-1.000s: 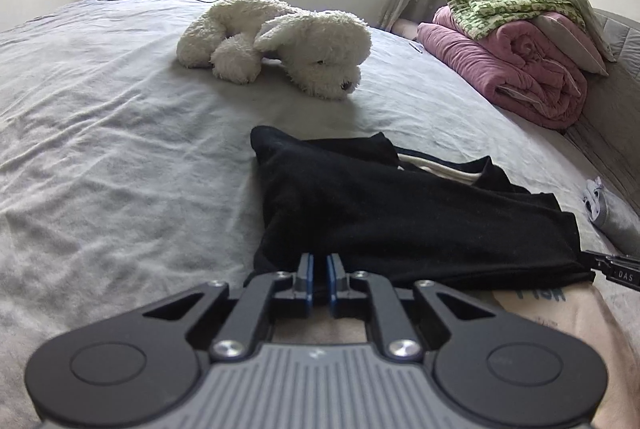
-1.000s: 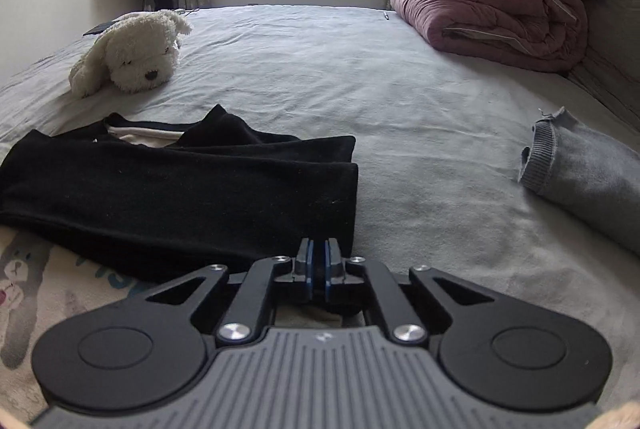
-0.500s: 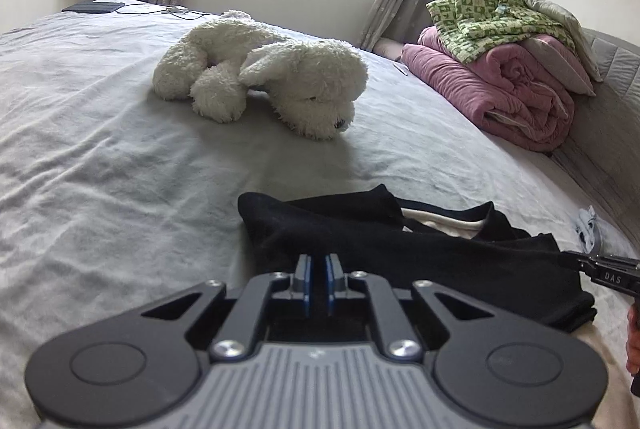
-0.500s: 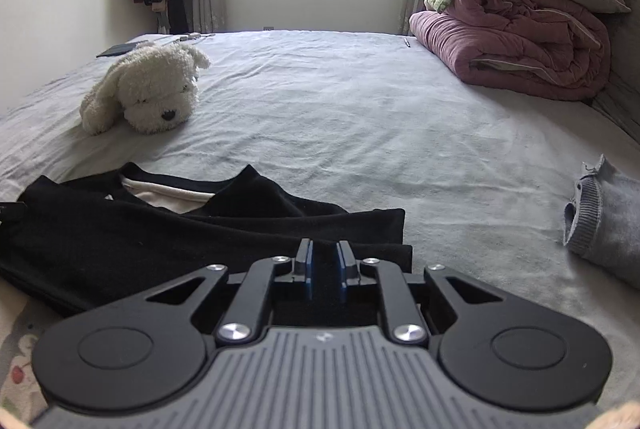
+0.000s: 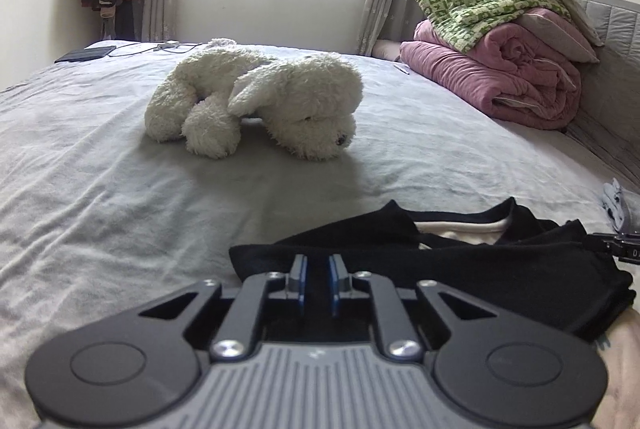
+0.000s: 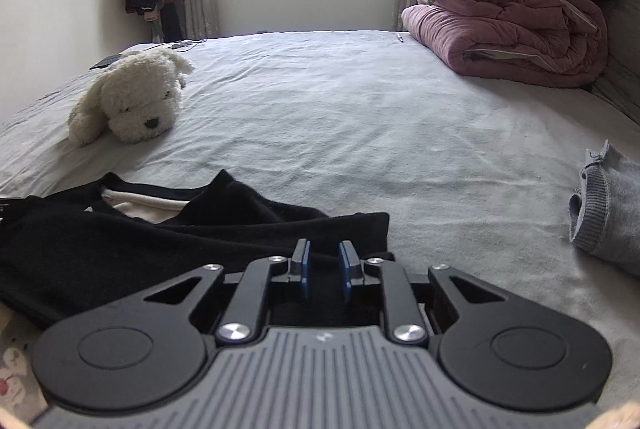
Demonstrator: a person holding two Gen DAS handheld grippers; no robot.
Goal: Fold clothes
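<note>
A black garment (image 5: 480, 269) with a cream inner layer (image 5: 460, 229) lies folded into a low band on the grey bed sheet (image 5: 120, 189). My left gripper (image 5: 317, 269) sits low over its left end, fingers slightly apart with black cloth showing in the gap. The right wrist view shows the same garment (image 6: 120, 249), with my right gripper (image 6: 323, 261) over its right end, open, blue pads (image 6: 305, 269) clearly apart. The right gripper's tip (image 5: 618, 249) shows at the left view's right edge.
A white plush dog (image 5: 260, 101) lies beyond the garment. Folded pink quilts (image 6: 512, 29) under a green blanket are stacked by the grey headboard at the right. A grey knit garment (image 6: 608, 217) lies to the right. A printed beige cloth (image 6: 16, 369) peeks out at lower left.
Both grippers moved forward and lower over the garment, bringing its near edge up over the rest. The right fingers parted first, then the left widened slightly.
</note>
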